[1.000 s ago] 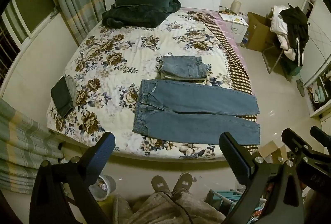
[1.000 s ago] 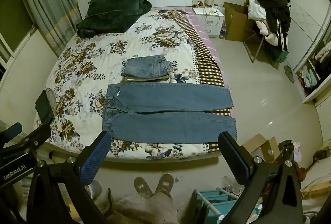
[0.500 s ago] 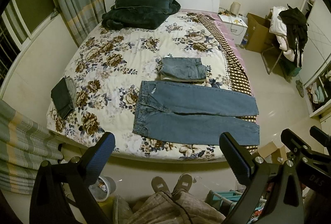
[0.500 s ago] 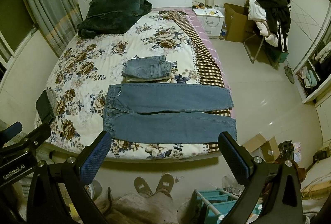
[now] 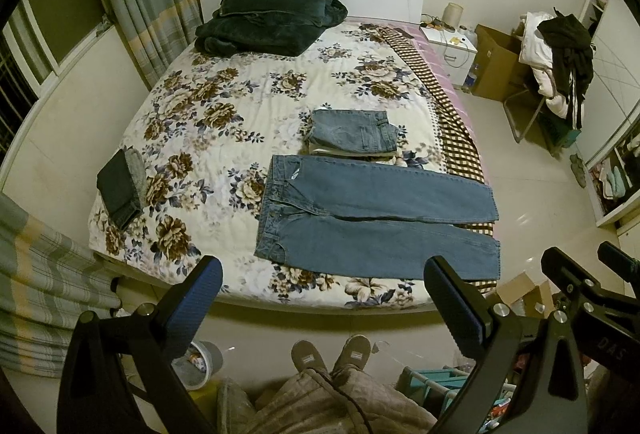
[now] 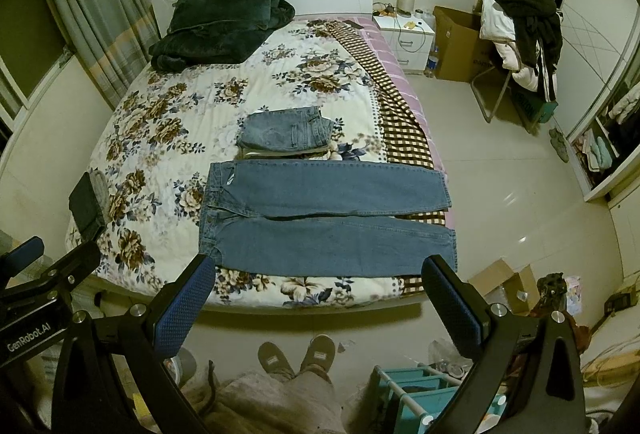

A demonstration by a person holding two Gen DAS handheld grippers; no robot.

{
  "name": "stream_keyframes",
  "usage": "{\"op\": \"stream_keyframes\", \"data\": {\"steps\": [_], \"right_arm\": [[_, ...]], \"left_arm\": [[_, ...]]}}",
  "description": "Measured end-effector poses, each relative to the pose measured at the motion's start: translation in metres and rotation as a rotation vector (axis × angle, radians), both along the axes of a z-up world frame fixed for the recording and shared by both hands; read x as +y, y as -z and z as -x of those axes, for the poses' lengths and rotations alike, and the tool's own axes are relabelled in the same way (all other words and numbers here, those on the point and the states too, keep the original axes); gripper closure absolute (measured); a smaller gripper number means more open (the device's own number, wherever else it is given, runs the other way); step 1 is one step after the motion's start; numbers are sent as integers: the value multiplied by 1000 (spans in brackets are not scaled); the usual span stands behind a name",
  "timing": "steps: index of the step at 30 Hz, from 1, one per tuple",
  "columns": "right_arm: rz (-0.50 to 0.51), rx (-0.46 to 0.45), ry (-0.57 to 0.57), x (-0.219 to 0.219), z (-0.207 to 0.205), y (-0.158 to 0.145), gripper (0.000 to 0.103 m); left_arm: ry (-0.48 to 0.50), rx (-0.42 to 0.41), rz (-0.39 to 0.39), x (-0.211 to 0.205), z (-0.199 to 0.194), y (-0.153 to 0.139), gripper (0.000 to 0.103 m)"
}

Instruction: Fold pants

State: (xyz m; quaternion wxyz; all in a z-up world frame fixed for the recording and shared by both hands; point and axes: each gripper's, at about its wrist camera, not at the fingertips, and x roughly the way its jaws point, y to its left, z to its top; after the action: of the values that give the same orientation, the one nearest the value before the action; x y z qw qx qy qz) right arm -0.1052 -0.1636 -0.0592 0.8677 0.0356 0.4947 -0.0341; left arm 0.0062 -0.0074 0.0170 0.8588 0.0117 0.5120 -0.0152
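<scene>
A pair of blue jeans (image 5: 372, 222) lies flat across the near part of the bed, waistband to the left, both legs stretched right; it also shows in the right wrist view (image 6: 328, 222). My left gripper (image 5: 324, 298) is open and empty, held high above the bed's near edge, apart from the jeans. My right gripper (image 6: 316, 294) is open and empty at the same height. Its body shows at the lower right of the left wrist view (image 5: 592, 294).
A stack of folded jeans (image 5: 354, 131) sits just beyond the flat pair. Dark folded clothes (image 5: 120, 187) lie at the bed's left corner. A dark blanket (image 5: 268, 17) sits by the headboard. A chair with clothes (image 5: 560, 49) stands at the right. My slippered feet (image 5: 332, 354) stand below.
Both cameras have drifted very slightly; the bed sits a little lower in view. The jeans and grippers are otherwise unchanged.
</scene>
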Motion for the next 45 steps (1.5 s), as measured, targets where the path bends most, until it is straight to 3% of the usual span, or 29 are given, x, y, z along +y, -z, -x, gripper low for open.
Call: {"op": "stream_keyframes", "data": {"steps": [40, 45], "right_arm": [[-8, 12, 4, 3, 9, -1, 0], [-6, 22, 27, -2, 2, 7, 0]], "left_arm": [[3, -3, 7, 2, 1, 0, 0], [-18, -40, -19, -5, -4, 0, 0]]}}
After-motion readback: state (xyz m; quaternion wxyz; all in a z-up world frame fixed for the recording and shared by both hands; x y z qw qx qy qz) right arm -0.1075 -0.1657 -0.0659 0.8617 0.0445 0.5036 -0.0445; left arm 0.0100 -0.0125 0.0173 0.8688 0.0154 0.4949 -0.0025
